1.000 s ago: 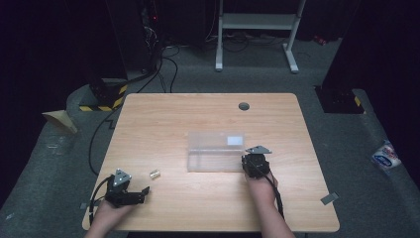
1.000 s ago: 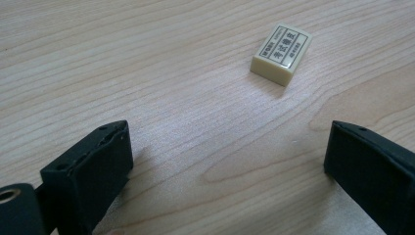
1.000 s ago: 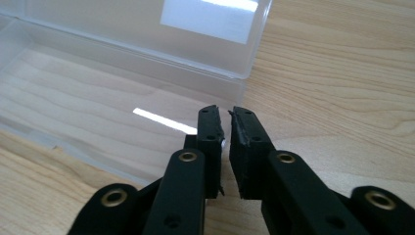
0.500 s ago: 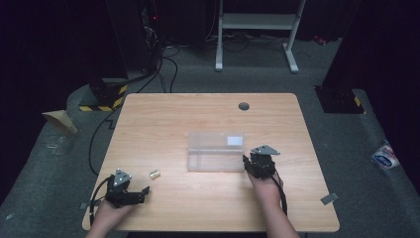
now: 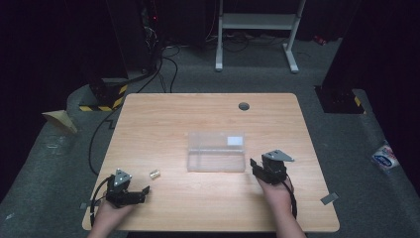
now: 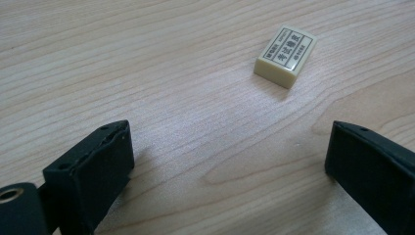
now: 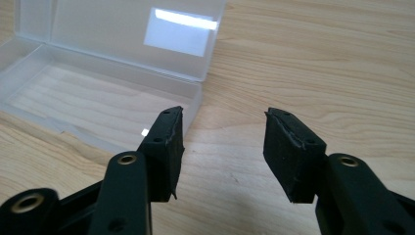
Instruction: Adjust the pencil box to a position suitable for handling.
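With jaws spread wide, the left gripper [image 6: 230, 161] faces a cream eraser [image 6: 286, 56] left of the open clear plastic box [image 5: 216, 151], beside whose right end the right gripper [image 7: 222, 147] rests moderately open, holding nothing.

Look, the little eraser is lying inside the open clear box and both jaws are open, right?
Not quite. The eraser lies on the bare table, in front of the left gripper, apart from the clear box; the high view shows it. The box is open and both pairs of jaws are open.
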The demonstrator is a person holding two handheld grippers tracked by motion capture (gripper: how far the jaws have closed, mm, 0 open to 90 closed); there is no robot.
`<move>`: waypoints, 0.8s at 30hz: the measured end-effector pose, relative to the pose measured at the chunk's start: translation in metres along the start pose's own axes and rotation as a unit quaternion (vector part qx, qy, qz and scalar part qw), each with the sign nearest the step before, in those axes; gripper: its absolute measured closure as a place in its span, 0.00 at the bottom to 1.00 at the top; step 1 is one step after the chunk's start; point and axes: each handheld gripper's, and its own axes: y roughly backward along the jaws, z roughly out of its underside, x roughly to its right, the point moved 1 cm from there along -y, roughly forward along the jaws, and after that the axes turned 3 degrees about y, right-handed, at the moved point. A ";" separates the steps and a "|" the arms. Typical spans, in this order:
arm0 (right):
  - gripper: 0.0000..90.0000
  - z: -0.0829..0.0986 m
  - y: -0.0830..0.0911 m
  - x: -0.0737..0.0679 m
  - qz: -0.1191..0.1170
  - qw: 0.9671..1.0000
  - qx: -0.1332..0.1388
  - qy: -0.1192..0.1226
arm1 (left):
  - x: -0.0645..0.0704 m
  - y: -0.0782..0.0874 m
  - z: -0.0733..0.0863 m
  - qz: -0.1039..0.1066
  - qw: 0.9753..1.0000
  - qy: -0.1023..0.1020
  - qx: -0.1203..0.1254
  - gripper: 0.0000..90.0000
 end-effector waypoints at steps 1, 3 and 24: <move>0.51 0.002 0.002 0.003 0.002 1.000 0.004 -0.004 | 0.000 0.000 0.000 -0.001 1.000 0.000 0.000 0.05; 0.46 0.006 0.004 0.006 0.006 1.000 0.008 -0.011 | 0.000 0.000 0.000 0.000 1.000 0.001 0.002 0.06; 0.32 0.051 0.019 0.047 0.052 0.998 -0.043 -0.006 | 0.001 0.001 0.001 -0.003 1.000 0.005 0.006 0.08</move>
